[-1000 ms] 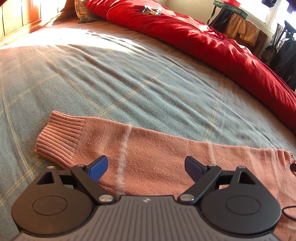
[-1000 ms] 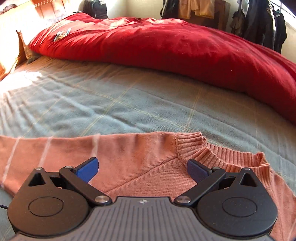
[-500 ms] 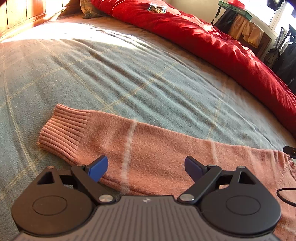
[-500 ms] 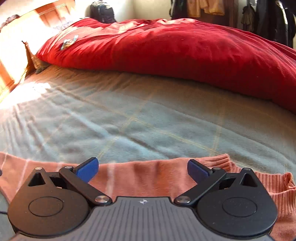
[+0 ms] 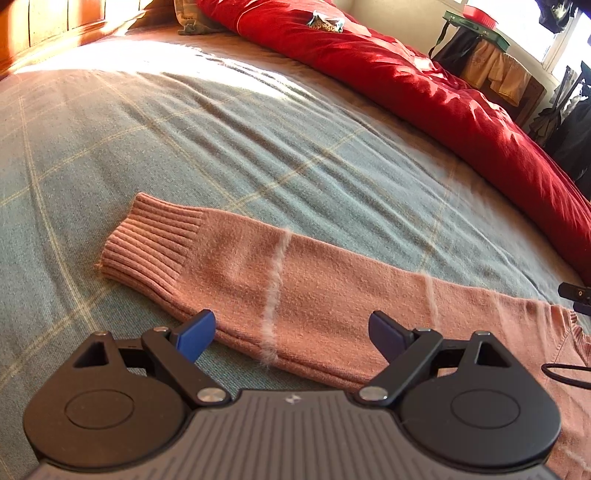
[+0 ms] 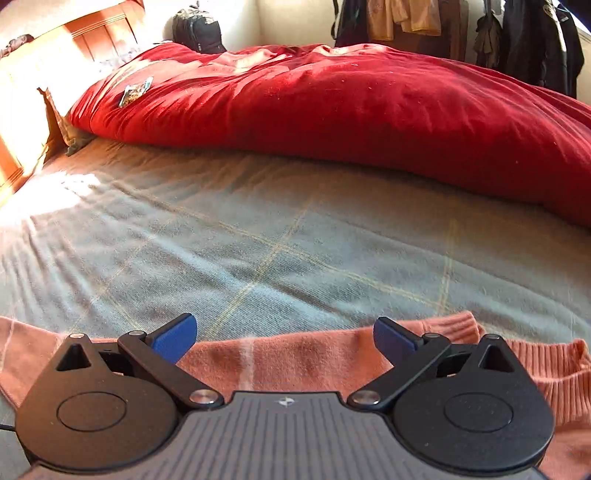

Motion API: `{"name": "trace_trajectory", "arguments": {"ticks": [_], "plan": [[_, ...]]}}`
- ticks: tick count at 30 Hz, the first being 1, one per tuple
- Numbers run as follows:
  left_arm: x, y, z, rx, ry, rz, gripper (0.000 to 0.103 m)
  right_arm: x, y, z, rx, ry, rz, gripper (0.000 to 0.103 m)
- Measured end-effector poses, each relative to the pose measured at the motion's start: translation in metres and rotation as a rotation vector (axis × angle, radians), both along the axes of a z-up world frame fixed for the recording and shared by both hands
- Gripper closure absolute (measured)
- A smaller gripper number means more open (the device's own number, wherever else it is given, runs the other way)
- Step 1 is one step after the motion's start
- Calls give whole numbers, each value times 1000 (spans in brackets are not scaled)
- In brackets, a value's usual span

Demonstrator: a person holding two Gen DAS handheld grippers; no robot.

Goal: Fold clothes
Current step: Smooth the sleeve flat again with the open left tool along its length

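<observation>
A salmon-pink knit sweater [image 5: 325, 295] lies flat on the grey-green plaid blanket [image 5: 221, 147]. Its sleeve stretches left and ends in a ribbed cuff [image 5: 147, 247]. My left gripper [image 5: 291, 332] hangs open just above the sleeve's near edge, nothing between its blue pads. In the right wrist view the sweater [image 6: 295, 354] shows only as a strip along the bottom, with the ribbed collar [image 6: 546, 369] at the right. My right gripper [image 6: 284, 338] is open over the shoulder area, holding nothing.
A red duvet [image 6: 369, 110] is bunched along the far side of the bed, with a small packet [image 6: 135, 90] lying on it. A wooden headboard [image 5: 55, 26] stands at the left. Hanging clothes [image 6: 517, 44] and a backpack [image 6: 197, 33] line the far wall.
Both grippers have drawn back toward the near edge of the sweater, so less of it shows in the right wrist view. Both stay open.
</observation>
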State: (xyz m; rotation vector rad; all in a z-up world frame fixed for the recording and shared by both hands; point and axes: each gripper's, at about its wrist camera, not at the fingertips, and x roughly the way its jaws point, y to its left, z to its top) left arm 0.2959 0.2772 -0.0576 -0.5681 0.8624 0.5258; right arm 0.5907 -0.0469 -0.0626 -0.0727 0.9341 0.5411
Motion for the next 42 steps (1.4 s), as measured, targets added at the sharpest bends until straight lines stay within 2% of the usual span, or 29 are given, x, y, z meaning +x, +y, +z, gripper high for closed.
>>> {"name": "trace_trajectory", "arguments": {"ticks": [7, 10, 13, 16, 19, 22, 24, 28, 34, 38, 42], "plan": [[-4, -2, -3, -6, 12, -15, 13, 6, -17, -26, -10, 121, -92, 0], [-7, 1, -1, -12, 2, 10, 13, -25, -25, 3, 42, 100, -90, 0], [-7, 1, -2, -20, -5, 25, 13, -68, -40, 22, 99, 147, -115, 0], [-5, -3, -4, -35, -13, 13, 13, -114, -49, 21, 97, 184, -149, 0], [-5, -8, -5, -42, -12, -7, 13, -137, -46, 1, 72, 221, -156, 0], [-5, -10, -4, -37, -8, -19, 13, -142, -34, -21, 58, 222, -200, 0], [-6, -11, -2, -36, -13, -23, 13, -145, -21, -13, 46, 207, -187, 0], [-7, -10, 2, -31, -26, -25, 13, -159, -10, 8, 108, 175, -163, 0], [-11, -12, 6, -32, -37, -41, 13, -155, 5, -23, 57, 221, -128, 0], [-17, -8, 10, -15, -32, -27, 13, -166, 0, 6, 204, 259, -37, 0], [-18, -5, 9, -27, -34, -15, 13, -168, -19, 22, 46, 96, -169, 0]]}}
